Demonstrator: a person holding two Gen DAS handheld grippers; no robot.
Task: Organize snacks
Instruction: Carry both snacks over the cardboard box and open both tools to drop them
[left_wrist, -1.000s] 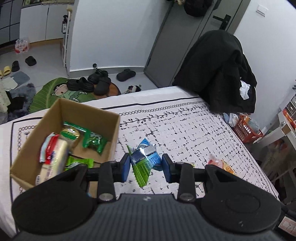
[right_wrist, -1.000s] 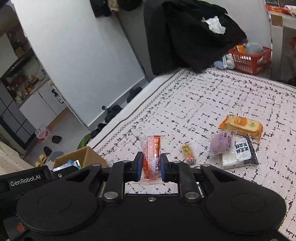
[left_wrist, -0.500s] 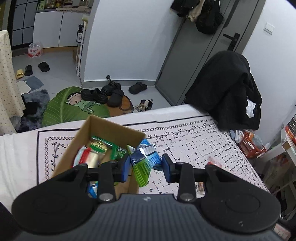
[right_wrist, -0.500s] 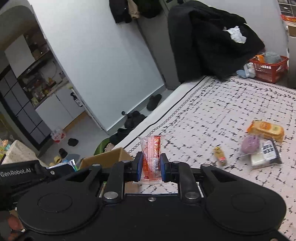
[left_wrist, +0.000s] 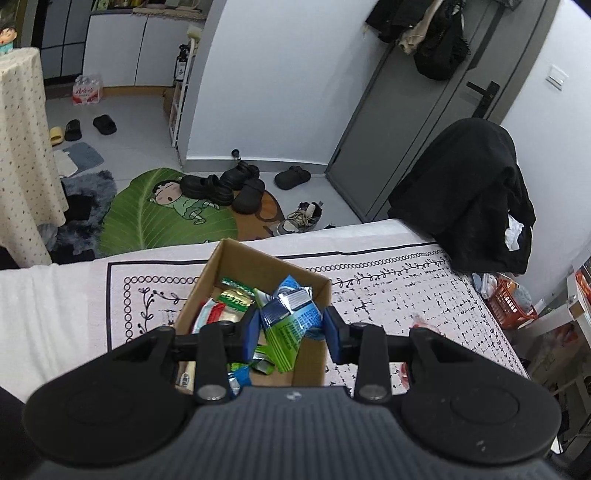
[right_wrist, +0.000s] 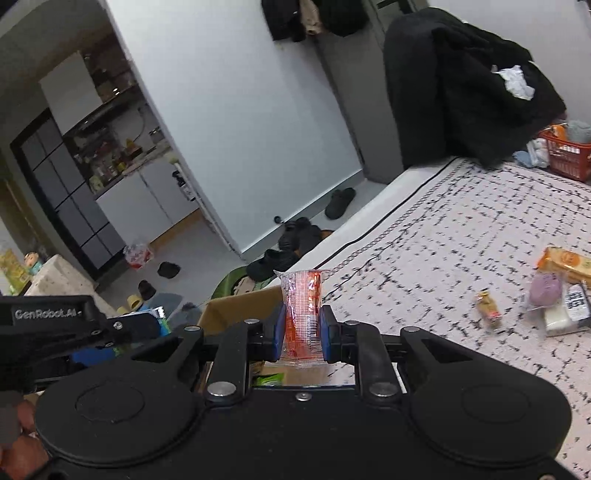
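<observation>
My left gripper (left_wrist: 291, 328) hangs over the open cardboard box (left_wrist: 266, 264), jaws pinching a crumpled blue-and-green snack packet (left_wrist: 291, 321) between the blue pads. The packet dangles right above the box mouth, its green tail pointing down inside. Under it the box already holds several wrappers: a green one (left_wrist: 236, 297) near the far wall, a red-and-white one (left_wrist: 214, 314) on the left side, more green and blue scraps at the near end.

The box sits on the bed (left_wrist: 406, 295), on the patterned cover with black marks, close to the edge that faces the floor and the leaf-shaped mat (left_wrist: 147, 218) with black shoes (left_wrist: 221, 188).

My right gripper (right_wrist: 300, 332) is up too, jaws pressed onto a clear red-printed packet (right_wrist: 301, 314) that stands upright between the pads. From this side the box rim (right_wrist: 240, 302) shows just beyond the jaws, and the left gripper's black body (right_wrist: 74, 328) reaches in from the left edge.

Farther right on the bed cover lie the loose snacks: a small yellow-red stick (right_wrist: 489, 308), a purple pack (right_wrist: 545, 290), a white pack with a dark label (right_wrist: 567, 314) touching it, and an orange pack (right_wrist: 565, 260) just behind. A black coat (right_wrist: 461, 85) is heaped beyond the bed, a red basket (right_wrist: 567, 155) beside it.
</observation>
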